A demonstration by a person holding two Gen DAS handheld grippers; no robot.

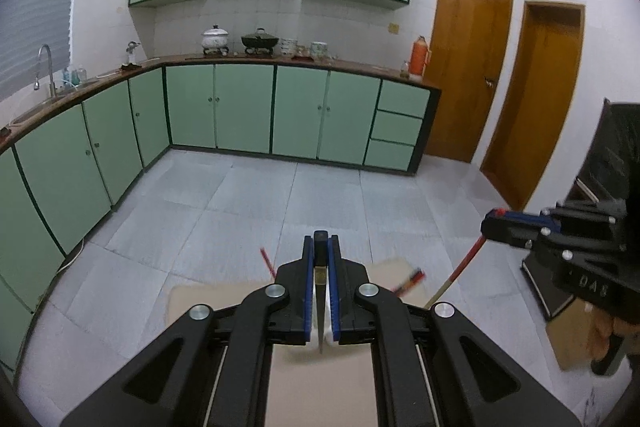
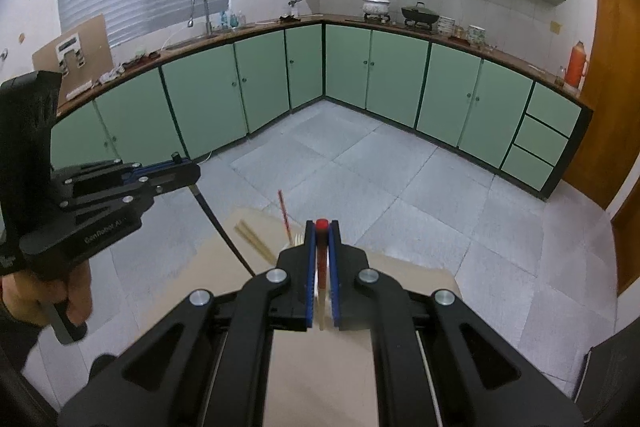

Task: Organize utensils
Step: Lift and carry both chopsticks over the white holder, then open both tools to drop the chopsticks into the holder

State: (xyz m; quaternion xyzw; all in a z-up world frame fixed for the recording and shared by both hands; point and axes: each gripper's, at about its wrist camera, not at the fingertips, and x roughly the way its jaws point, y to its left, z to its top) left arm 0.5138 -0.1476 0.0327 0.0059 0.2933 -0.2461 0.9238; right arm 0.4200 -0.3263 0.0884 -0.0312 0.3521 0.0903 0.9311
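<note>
My left gripper [image 1: 321, 247] is shut on a black chopstick [image 1: 320, 301], held above a beige table [image 1: 320, 387]; it also shows in the right wrist view [image 2: 188, 171] with the black chopstick [image 2: 218, 227] slanting down. My right gripper [image 2: 322, 231] is shut on a red-tipped chopstick [image 2: 321, 259]; it also shows in the left wrist view [image 1: 490, 223] with the red chopstick [image 1: 460, 269] hanging below. Another red chopstick [image 2: 284, 213] and a pale wooden pair [image 2: 256, 241] lie on the table's far part. A red chopstick [image 1: 269, 263] and a blurred red one [image 1: 410, 281] show beside my left fingers.
Green cabinets [image 1: 240, 107] line the far walls under a wooden counter [image 2: 400, 25] with pots, a sink tap [image 2: 200, 7] and an orange thermos [image 1: 418, 57]. Wooden doors [image 1: 464, 67] stand at right. A dark appliance [image 1: 616, 155] stands right of the table.
</note>
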